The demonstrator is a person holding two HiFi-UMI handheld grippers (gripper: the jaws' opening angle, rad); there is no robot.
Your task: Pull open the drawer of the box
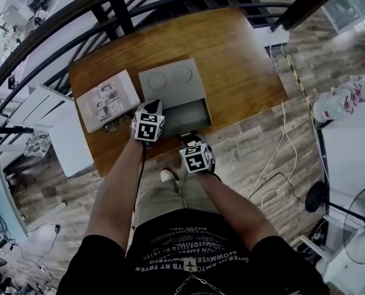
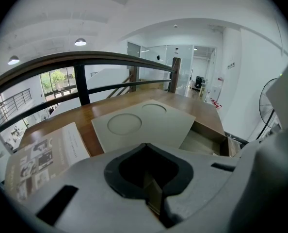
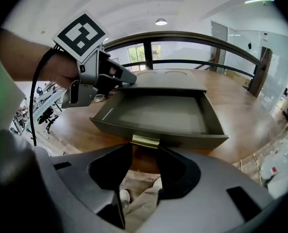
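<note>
On the wooden table (image 1: 244, 66) stands a grey box (image 1: 170, 78) with two round marks on its lid. Its drawer (image 1: 192, 112) is pulled out toward me and looks empty (image 3: 156, 113). My right gripper (image 1: 187, 137) is at the drawer's front, and its jaws (image 3: 145, 152) close on the small brass handle (image 3: 145, 141) at their tips. My left gripper (image 1: 153, 107) rests shut on the box's near left corner, with its pointed tips (image 3: 129, 79) on the lid edge. In the left gripper view the lid (image 2: 144, 123) lies just ahead.
A white printed booklet box (image 1: 107, 100) lies left of the grey box. A dark railing (image 1: 109, 5) runs behind the table. White panels (image 1: 66, 134) stand at the left. Cables (image 1: 281, 158) and a fan (image 1: 361, 214) are on the floor to the right.
</note>
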